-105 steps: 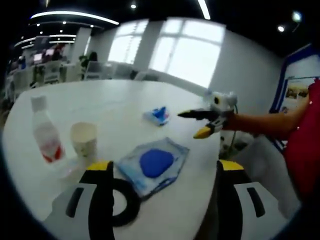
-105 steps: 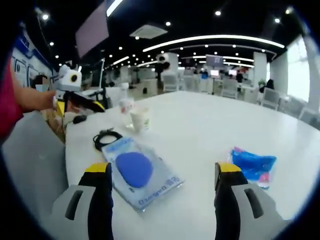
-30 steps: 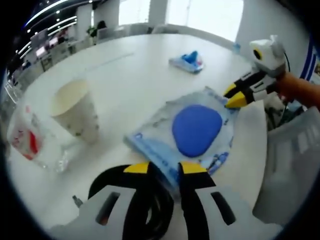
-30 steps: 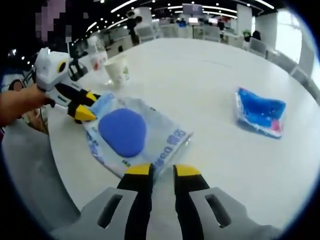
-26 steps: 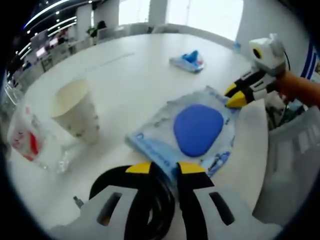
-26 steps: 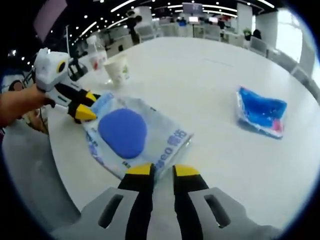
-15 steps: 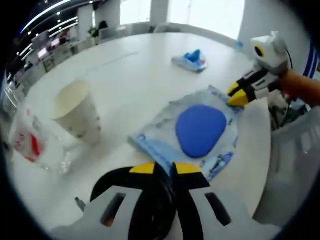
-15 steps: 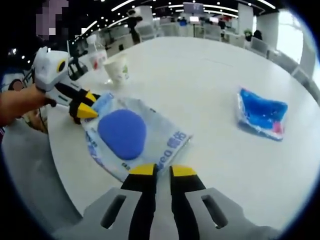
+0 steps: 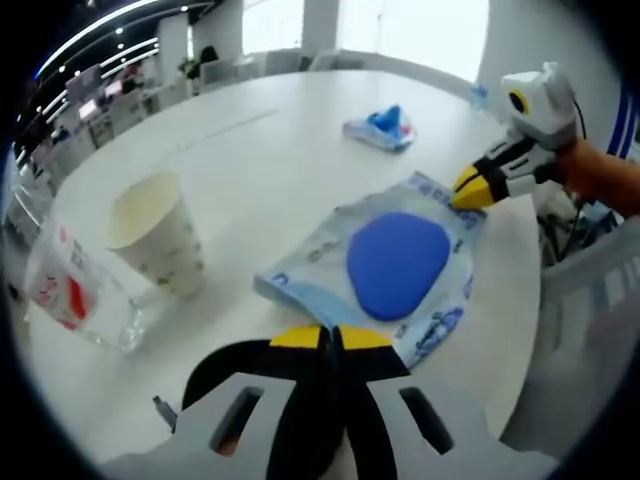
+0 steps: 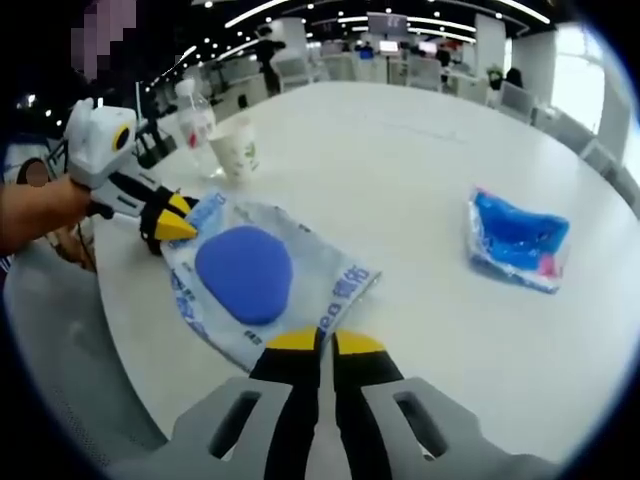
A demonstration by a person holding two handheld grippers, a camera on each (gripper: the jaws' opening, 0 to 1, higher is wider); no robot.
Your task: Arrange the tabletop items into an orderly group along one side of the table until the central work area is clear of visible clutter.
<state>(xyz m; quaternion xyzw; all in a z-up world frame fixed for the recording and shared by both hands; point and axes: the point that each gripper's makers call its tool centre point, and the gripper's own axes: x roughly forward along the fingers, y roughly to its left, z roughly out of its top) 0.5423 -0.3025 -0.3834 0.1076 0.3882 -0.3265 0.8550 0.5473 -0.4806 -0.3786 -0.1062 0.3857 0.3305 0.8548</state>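
Note:
A flat pale-blue wipes pack (image 9: pixel 400 265) with a dark blue oval lid lies near the white table's edge. My left gripper (image 9: pixel 332 338) is shut on its near edge, and in the right gripper view it (image 10: pixel 172 222) pinches the pack's far corner. My right gripper (image 10: pixel 320 344) is shut on the opposite edge of the pack (image 10: pixel 265 280); in the left gripper view it (image 9: pixel 470 187) grips the far corner. A paper cup (image 9: pixel 155 235) stands left of the pack, beside a tilted clear bottle (image 9: pixel 70 295). A small blue packet (image 9: pixel 380 128) lies farther out.
A black cable coil (image 9: pixel 225 368) lies under my left gripper. The cup (image 10: pixel 238 150) and bottle (image 10: pixel 195 115) stand near the table's rim; the blue packet (image 10: pixel 515 240) lies to the right. Grey chairs (image 10: pixel 60 350) stand close to the table edge (image 9: pixel 520 300). Bare table top (image 10: pixel 400 150) stretches beyond.
Both grippers, open and apart from the pack 3.5 s ago, have come to its opposite edges. Over the last second their jaws closed the last gap onto it.

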